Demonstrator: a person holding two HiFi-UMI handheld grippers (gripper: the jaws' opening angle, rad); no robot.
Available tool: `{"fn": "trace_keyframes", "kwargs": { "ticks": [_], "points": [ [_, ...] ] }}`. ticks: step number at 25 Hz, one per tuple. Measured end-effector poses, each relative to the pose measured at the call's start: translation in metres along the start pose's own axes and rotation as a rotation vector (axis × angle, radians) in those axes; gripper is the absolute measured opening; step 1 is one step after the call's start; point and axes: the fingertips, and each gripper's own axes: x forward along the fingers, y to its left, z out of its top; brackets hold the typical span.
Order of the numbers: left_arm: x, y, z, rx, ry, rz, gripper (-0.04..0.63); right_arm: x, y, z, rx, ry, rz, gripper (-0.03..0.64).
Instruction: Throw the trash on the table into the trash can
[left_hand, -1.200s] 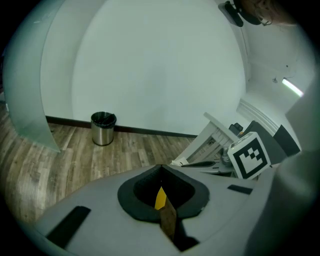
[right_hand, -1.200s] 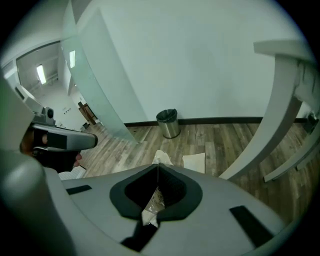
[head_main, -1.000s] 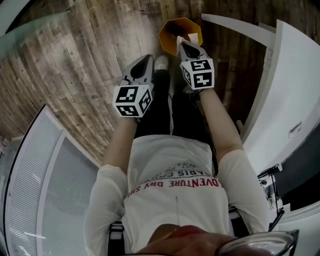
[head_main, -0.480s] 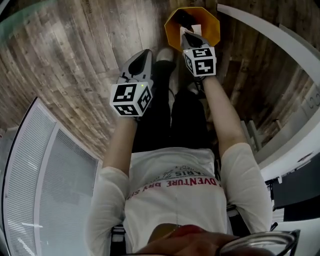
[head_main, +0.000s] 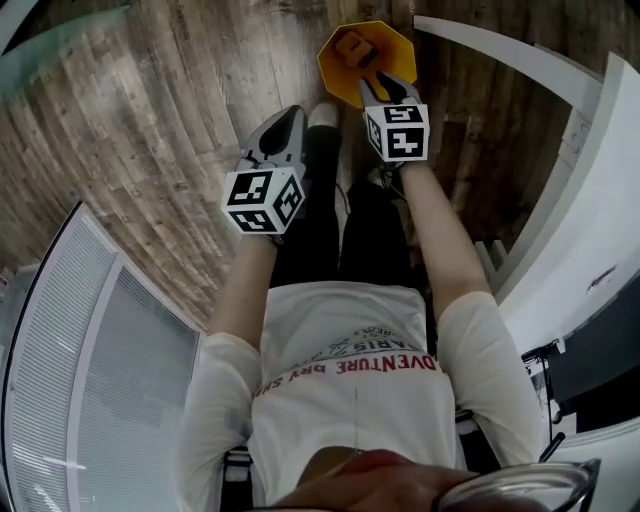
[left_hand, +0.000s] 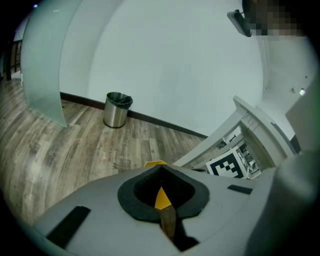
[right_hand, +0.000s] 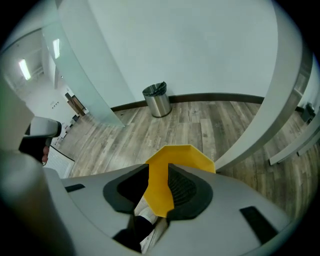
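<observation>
Logging drop: right gripper (head_main: 383, 88) over bin (head_main: 327, 62), jaws just opening, now spread, nothing between. Gone: white scrap seen at tips moments ago; I judge it inside bin, item binned. Left gripper (head_main: 287, 125) beside, jaws pressed together, empty.

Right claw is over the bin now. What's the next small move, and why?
Probably lift the right claw straight up, clear of the bin. Its jaws have just opened and hold nothing; only the bin shows between them, so the drop looks done.
</observation>
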Motion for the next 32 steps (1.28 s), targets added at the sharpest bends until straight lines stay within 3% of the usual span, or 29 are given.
{"fn": "trace_keyframes", "kwargs": {
  "ticks": [4, 8, 12, 16, 19, 24, 28, 32],
  "points": [
    [-0.031, -0.043, 0.036, 0.051, -0.009, -0.023, 0.023, -0.066, 0.01, 0.041, 0.001, -0.07, -0.038, 0.118],
    [-0.065, -0.094, 0.092, 0.156, -0.045, -0.079, 0.023, -0.142, 0.024, 0.092, 0.026, -0.189, -0.065, 0.042],
    [-0.109, -0.152, 0.141, 0.237, -0.081, -0.145, 0.023, -0.236, 0.039, 0.136, 0.065, -0.306, -0.082, 0.035],
    [-0.14, -0.216, 0.188, 0.36, -0.113, -0.247, 0.023, -0.332, 0.036, 0.183, 0.118, -0.467, -0.141, 0.031],
    [-0.155, -0.275, 0.205, 0.45, -0.128, -0.35, 0.023, -0.402, 0.02, 0.195, 0.149, -0.572, -0.224, 0.028],
    [-0.176, -0.387, 0.21, 0.61, -0.132, -0.555, 0.023, -0.514, -0.019, 0.183, 0.216, -0.714, -0.415, 0.026],
    [-0.192, -0.464, 0.176, 0.723, -0.133, -0.683, 0.023, -0.594, -0.045, 0.134, 0.309, -0.796, -0.552, 0.026],
    [-0.217, -0.548, 0.123, 0.821, -0.094, -0.892, 0.023, -0.669, -0.065, 0.062, 0.402, -0.865, -0.731, 0.026]
  ]
}}
